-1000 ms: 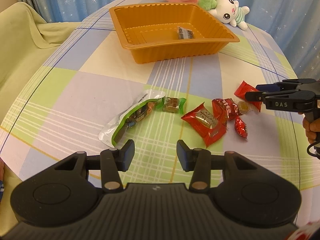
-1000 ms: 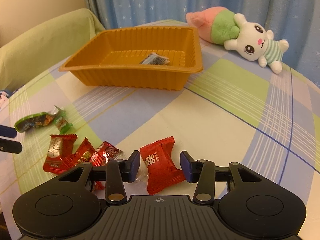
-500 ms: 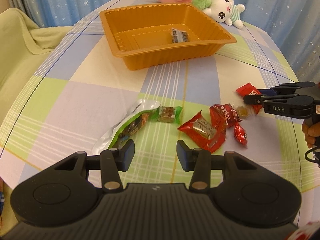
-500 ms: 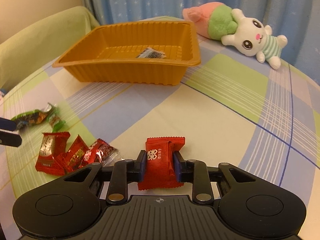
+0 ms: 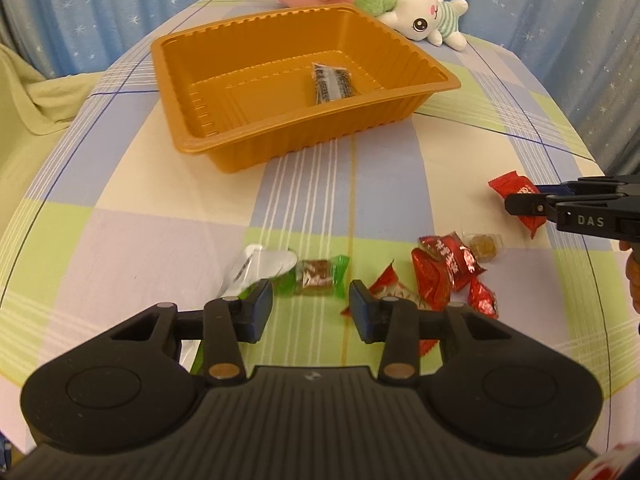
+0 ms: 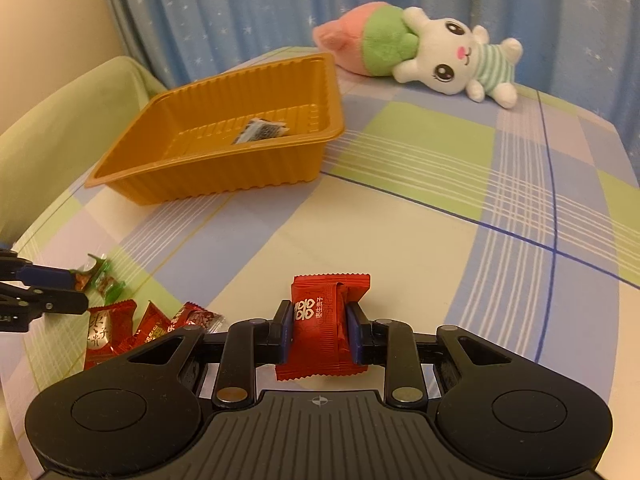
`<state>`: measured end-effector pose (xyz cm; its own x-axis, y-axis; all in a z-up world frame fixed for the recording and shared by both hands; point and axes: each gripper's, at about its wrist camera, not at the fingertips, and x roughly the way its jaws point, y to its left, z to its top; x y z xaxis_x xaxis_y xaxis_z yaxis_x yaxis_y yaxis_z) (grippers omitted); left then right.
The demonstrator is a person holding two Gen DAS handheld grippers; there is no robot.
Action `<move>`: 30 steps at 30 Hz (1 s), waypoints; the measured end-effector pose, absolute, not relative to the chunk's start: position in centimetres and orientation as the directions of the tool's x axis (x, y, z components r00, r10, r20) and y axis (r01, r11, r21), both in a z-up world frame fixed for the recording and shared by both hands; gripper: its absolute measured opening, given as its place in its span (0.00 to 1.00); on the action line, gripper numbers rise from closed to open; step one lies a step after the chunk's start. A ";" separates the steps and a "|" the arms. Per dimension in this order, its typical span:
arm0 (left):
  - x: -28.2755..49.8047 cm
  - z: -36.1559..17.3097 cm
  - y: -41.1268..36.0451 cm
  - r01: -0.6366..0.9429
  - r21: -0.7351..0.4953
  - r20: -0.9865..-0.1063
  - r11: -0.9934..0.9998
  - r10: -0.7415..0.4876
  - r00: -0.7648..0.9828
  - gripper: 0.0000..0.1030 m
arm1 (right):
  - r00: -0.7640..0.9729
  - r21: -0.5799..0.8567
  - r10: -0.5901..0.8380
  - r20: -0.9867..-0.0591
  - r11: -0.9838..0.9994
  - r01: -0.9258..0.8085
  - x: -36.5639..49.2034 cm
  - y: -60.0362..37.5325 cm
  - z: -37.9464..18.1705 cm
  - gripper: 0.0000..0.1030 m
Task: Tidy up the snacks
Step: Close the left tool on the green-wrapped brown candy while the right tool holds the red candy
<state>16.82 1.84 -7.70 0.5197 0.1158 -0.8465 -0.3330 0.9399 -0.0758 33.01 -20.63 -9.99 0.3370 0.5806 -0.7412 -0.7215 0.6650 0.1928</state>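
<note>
An orange tray (image 5: 224, 148) stands at the back of the table with one dark wrapped snack (image 5: 331, 85) in it; it also shows in the right wrist view (image 6: 224, 184). My right gripper (image 6: 319, 332) is shut on a red candy packet (image 6: 324, 320) and holds it off the table; that packet also shows in the left wrist view (image 5: 520, 200). My left gripper (image 5: 311, 308) is open, low over a green-wrapped candy (image 5: 316, 278) that lies just ahead of its fingertips. Several red wrapped candies (image 5: 444, 272) and a clear-wrapped amber candy (image 5: 482, 245) lie to its right.
A green and silver snack pouch (image 5: 256, 268) lies partly under my left finger. A plush rabbit (image 6: 440, 56) lies at the table's far edge. A blue starred curtain (image 6: 280, 4) hangs behind. A green cloth-covered seat (image 6: 60, 128) stands at the left.
My right gripper has closed on the red packet and lifted it. My left gripper has moved forward and down toward the green-wrapped candy, still open.
</note>
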 end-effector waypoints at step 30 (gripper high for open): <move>18.7 -8.8 2.2 -0.237 -0.049 -0.853 0.970 0.083 0.515 0.24 | 0.364 0.234 0.573 -0.734 0.717 -0.656 33.7 -21.0 -9.5 0.28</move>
